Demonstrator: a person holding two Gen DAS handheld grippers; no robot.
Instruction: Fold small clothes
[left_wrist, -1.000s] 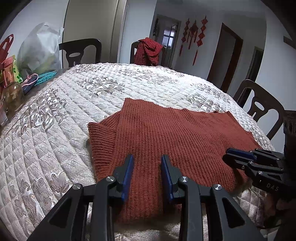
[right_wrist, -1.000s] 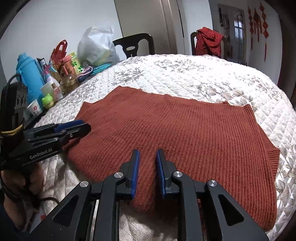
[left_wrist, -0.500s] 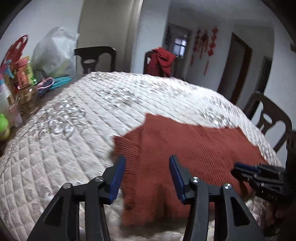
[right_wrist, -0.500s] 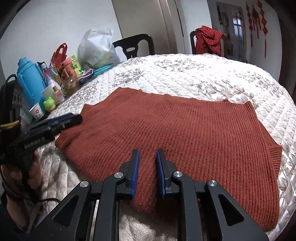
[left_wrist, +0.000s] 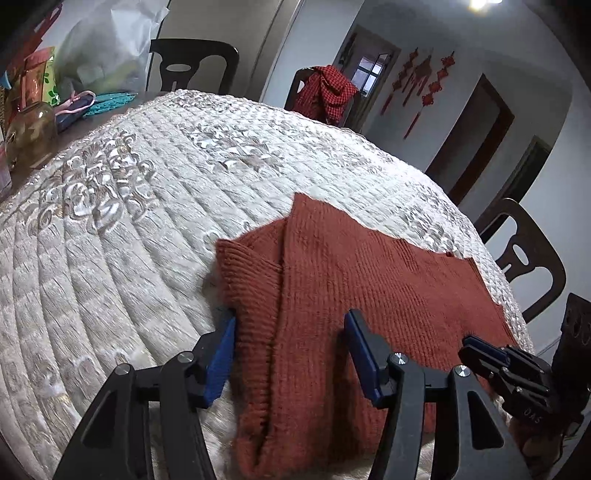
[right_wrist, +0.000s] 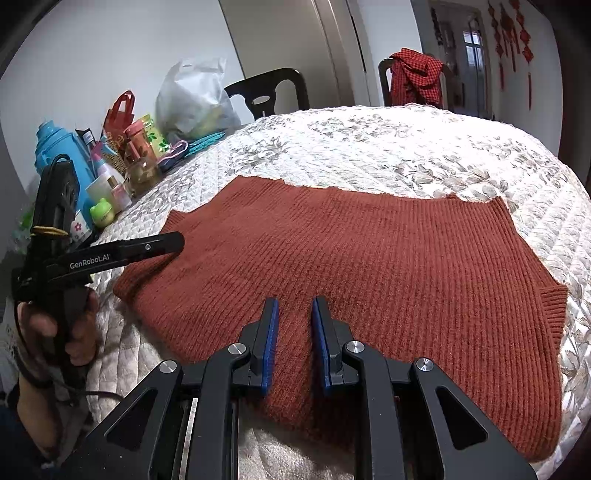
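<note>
Rust-red ribbed knit top (right_wrist: 369, 266) lies flat (one sleeve folded over).

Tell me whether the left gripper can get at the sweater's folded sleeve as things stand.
Probably yes. The left gripper, jaws opening, already straddles the folded sleeve of the sweater, with nothing between them; the right gripper sits off to the side.

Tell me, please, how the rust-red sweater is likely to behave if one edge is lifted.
The sweater would probably drape limply: it lies flat, with its sleeve folded. Its thick ribbed knit suggests some weight. It will likely drag on the quilted cover rather than slide.
</note>
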